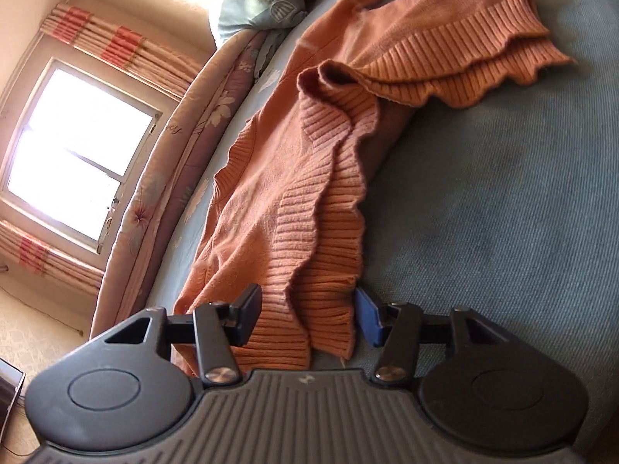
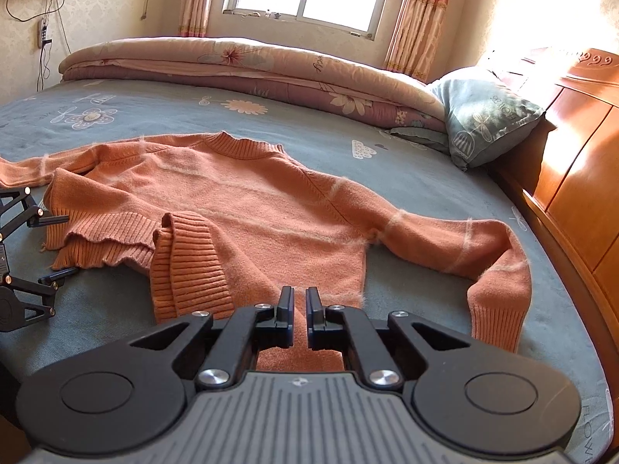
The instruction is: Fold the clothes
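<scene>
Blue-grey bedsheet (image 2: 406, 178), orange ribbed sweater (image 2: 271, 201) spread flat, hem rumpled; left gripper (image 1: 307, 317) spread around hem; right gripper (image 2: 298, 309) nearly closed over fabric

We see each gripper (image 2: 298, 305) built of black linkage arms with silver screws (image 2: 212, 377), round black discs beside a grey ribbed body (image 2: 298, 413).
</scene>
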{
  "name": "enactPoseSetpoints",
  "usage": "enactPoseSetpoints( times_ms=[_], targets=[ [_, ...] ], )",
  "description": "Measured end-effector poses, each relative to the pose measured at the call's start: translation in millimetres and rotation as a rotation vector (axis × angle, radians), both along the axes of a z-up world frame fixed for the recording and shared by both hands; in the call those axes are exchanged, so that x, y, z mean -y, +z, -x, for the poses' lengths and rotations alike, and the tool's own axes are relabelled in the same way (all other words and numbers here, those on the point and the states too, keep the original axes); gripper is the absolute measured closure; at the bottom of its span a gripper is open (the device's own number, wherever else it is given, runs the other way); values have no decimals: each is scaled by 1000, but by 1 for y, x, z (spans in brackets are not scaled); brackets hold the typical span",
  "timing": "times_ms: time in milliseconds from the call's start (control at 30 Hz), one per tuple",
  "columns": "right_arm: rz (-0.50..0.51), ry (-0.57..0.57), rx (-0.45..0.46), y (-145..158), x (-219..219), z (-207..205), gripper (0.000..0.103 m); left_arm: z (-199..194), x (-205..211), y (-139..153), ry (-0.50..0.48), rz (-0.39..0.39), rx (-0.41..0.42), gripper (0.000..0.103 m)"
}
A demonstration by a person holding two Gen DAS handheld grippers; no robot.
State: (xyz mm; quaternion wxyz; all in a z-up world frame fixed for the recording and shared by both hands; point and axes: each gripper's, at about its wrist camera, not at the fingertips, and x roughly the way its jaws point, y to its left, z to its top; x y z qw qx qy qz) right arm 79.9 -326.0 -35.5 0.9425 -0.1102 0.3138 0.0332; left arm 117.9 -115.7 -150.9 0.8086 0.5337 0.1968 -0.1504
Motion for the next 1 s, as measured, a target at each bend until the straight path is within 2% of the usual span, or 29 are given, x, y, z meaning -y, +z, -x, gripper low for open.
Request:
enactPoseSetpoints(
  times_ms=[167,233,400,467,533,633,800,867,933,1000],
  targets=[
    [-32,30,-39,-12,-5,-2,95,5,-5,-7,-59,-101,27,39],
    [-51,57,-57,-18,-11,-3,94,3,-5,-10,-81,-107,41,38],
    [-36,103,-76,-30,-35,-5,92,-17,3,-10,-37,-95,63,38],
    [-35,128,-82,-34,-44,-6,87,-22,6,-12,-28,-77,47,50],
    [-42,141,-86,-37,-52,-8,76,-27,7,-14,-9,-71,4,89],
    [-23,157,-90,-42,-65,-13,70,-28,4,-8,22,-14,4,93],
    [33,175,-75,-50,-80,-17,53,-22,-11,24,65,120,9,94],
    [54,173,-62,-54,-85,-18,39,-19,-16,34,71,141,8,94],
    [55,178,-49,-58,-90,-20,30,-16,-19,42,69,160,19,94],
    [56,182,-42,-64,-98,-25,28,-15,-21,51,74,189,33,94]
  ],
)
